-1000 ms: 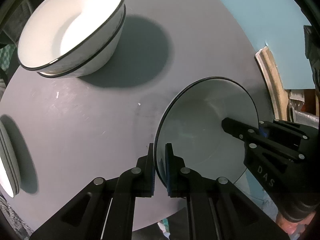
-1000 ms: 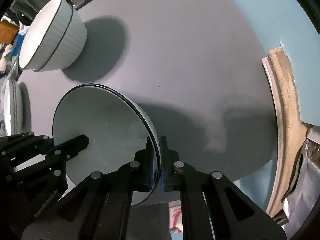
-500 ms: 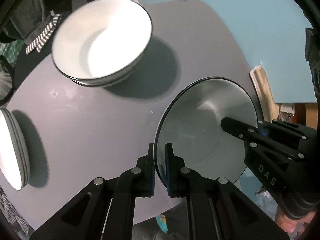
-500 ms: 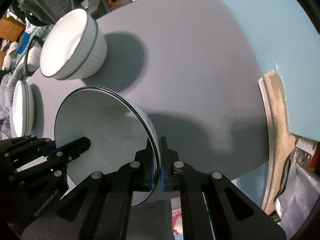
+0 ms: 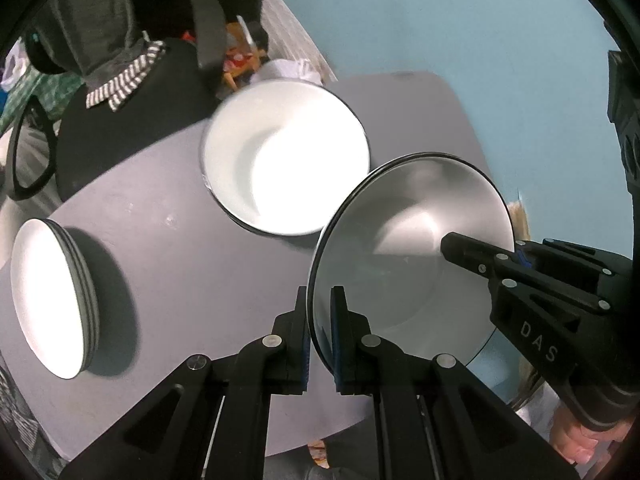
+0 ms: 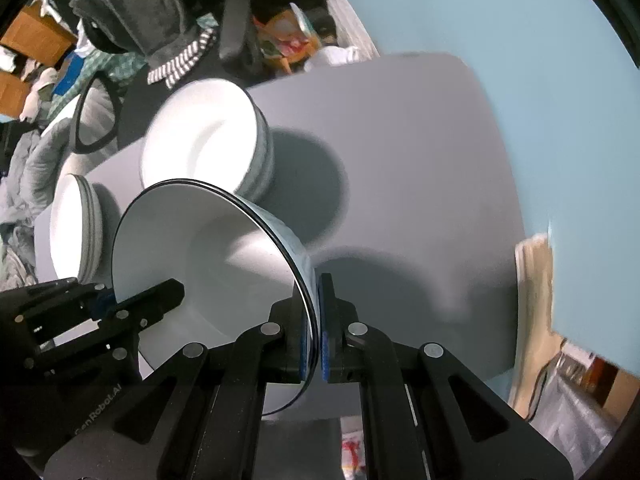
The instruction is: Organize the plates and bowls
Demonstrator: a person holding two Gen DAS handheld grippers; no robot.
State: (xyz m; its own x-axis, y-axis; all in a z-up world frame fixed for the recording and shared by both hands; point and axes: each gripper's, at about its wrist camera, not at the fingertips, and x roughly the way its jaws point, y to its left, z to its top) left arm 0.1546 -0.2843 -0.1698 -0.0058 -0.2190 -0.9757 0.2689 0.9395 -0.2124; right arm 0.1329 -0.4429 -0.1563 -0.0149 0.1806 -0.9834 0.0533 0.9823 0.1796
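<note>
Both grippers (image 5: pixel 319 312) (image 6: pixel 314 308) on opposite rims of upright bowl (image 5: pixel 416 248).

Beyond the far edge of the round grey table (image 5: pixel 168 264) we see a black office chair (image 5: pixel 120 120) with a dark grey garment with a black-and-white striped hem (image 5: pixel 116 80) draped over its back. A pale blue wall (image 6: pixel 520 60) stands behind the table. At the right we see a crumpled grey plastic bag (image 6: pixel 576 404) on the floor.
</note>
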